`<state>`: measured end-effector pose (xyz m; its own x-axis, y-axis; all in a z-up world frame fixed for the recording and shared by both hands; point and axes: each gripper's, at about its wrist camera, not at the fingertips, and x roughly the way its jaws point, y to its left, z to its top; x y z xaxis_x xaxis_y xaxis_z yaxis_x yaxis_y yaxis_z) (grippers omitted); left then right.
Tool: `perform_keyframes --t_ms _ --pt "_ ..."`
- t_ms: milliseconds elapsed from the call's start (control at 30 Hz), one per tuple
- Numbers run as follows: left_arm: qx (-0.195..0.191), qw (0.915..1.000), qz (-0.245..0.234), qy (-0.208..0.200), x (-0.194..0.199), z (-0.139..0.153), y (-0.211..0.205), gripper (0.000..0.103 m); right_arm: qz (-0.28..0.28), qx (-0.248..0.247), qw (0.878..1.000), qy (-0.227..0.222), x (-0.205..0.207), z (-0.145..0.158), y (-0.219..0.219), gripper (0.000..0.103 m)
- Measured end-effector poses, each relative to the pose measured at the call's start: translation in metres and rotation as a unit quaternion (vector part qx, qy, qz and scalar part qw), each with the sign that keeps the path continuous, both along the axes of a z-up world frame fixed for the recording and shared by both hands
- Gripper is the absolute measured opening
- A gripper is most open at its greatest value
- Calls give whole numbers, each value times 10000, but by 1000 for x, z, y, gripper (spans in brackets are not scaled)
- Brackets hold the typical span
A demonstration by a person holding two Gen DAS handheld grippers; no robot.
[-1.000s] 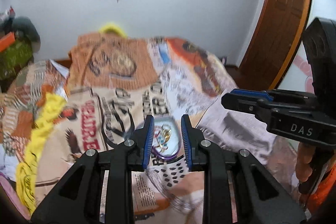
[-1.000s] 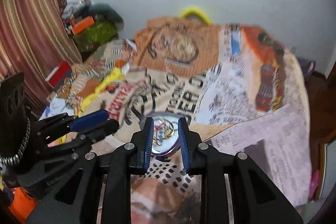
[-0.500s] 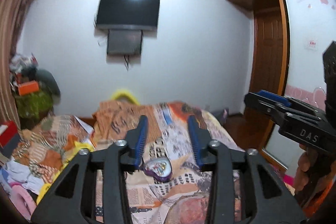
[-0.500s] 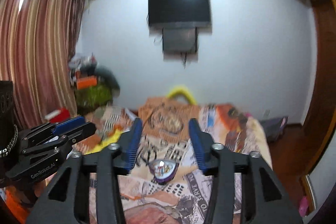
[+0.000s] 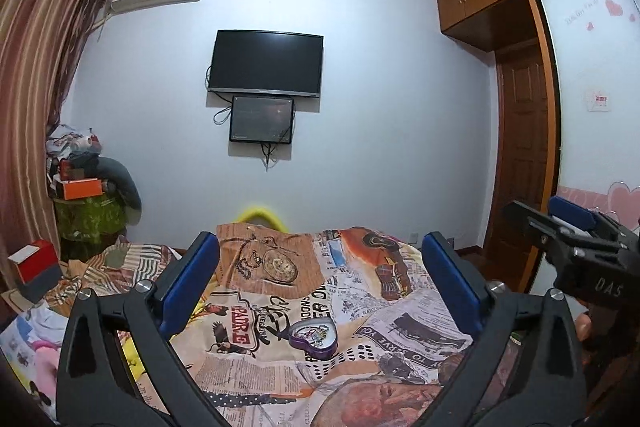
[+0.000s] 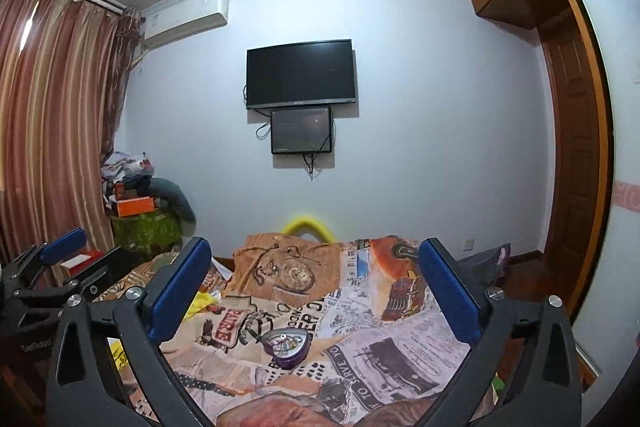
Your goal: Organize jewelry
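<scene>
A purple heart-shaped box (image 5: 315, 338) with jewelry inside lies open on the printed bedspread (image 5: 280, 307); it also shows in the right wrist view (image 6: 286, 343). My left gripper (image 5: 320, 291) is open wide and empty, held above and behind the box. My right gripper (image 6: 314, 293) is open wide and empty too, at about the same distance from the box. The right gripper also shows at the right edge of the left wrist view (image 5: 568, 227), and the left gripper at the left edge of the right wrist view (image 6: 52, 259).
A TV (image 5: 266, 63) and a smaller screen hang on the far wall. Piled boxes and clothes (image 5: 80, 183) stand at the left by the striped curtain (image 6: 52, 115). A wooden door (image 5: 520, 155) is at the right. A yellow object (image 5: 262, 215) lies at the bed's far end.
Both grippers have pulled back and up from the heart box and opened wide. The views tilted up from the bedspread to the wall. The box stays on the bed.
</scene>
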<state>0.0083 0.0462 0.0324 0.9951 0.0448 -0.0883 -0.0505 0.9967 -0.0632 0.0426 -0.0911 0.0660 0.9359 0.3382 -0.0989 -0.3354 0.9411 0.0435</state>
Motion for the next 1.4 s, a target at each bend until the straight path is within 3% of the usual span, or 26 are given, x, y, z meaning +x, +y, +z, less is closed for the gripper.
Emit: perform_keyframes --t_ms 1400 --pt "-69 9995 87 304 9 -13 1 102 9 -128 9996 249 -14 -8 -7 103"
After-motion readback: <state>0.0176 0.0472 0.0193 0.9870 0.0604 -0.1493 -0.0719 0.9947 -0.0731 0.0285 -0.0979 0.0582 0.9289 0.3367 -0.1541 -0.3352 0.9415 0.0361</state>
